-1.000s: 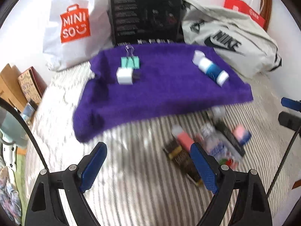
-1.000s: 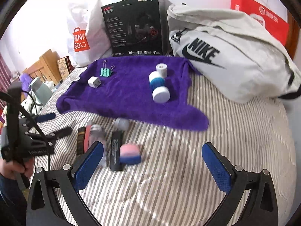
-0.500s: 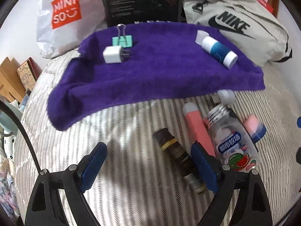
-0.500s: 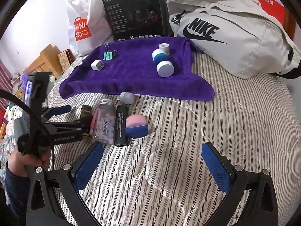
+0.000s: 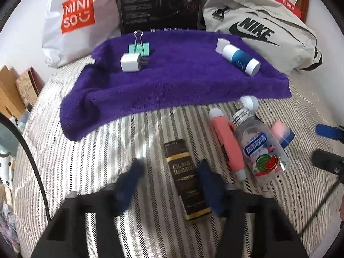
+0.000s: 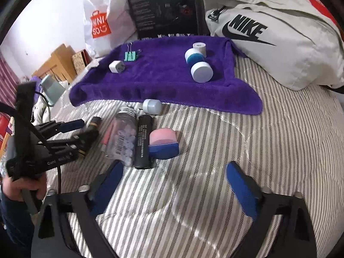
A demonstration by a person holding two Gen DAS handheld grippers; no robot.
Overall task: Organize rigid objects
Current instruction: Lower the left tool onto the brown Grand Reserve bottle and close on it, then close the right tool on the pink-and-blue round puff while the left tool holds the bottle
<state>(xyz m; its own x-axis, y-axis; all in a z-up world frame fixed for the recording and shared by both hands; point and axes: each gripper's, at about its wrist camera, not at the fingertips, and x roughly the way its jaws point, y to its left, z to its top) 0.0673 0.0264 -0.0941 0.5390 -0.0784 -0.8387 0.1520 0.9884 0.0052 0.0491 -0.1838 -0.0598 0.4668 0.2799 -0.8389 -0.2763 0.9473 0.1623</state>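
my left tongs (image 5: 169, 182) open around brown box (image 5: 186, 180) | box points up the frame | right tongs (image 6: 174, 185) open, empty

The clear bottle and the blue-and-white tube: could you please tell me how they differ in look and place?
The clear bottle is see-through, has no cap on its threaded neck and lies on the striped bedding. The blue-and-white tube is opaque, white at both ends with a blue middle, and lies on the purple towel. Both lie on their sides.
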